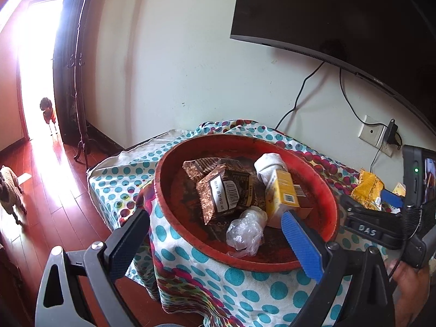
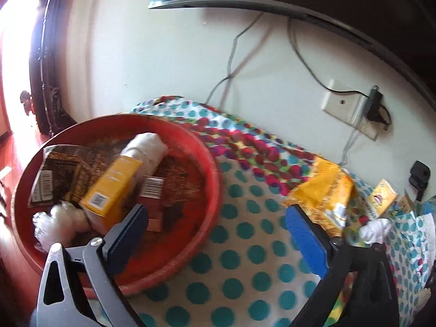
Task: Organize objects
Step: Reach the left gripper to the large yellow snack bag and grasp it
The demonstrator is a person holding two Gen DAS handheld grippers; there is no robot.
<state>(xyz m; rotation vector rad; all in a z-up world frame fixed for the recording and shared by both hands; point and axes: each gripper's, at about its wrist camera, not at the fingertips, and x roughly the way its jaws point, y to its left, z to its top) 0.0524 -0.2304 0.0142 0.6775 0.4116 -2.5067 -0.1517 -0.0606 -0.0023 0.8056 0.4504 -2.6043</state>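
A round red tray [image 1: 174,160] [image 2: 215,169] sits on a polka-dot cloth. In it lie brown snack packets [image 1: 223,190] [image 2: 57,174], a yellow box [image 1: 283,193] [image 2: 111,188], a white roll [image 1: 269,163] [image 2: 147,144] and a crumpled clear plastic bag [image 1: 245,231] [image 2: 57,223]. My left gripper [image 1: 215,220] is open and empty over the tray's near rim. My right gripper [image 2: 215,215] is open and empty above the cloth, right of the tray; it also shows in the left wrist view [image 1: 392,199]. A yellow snack bag [image 2: 324,188] [image 1: 368,188] lies just beyond its blue finger.
A small yellow box [image 2: 381,196] and white cloth [image 2: 373,229] lie at the table's right end. A TV [image 1: 340,13] hangs on the wall, with cables and a socket [image 2: 346,106] below. Two dogs [image 1: 11,188] stand on the wooden floor at left, near a coat stand [image 1: 79,81].
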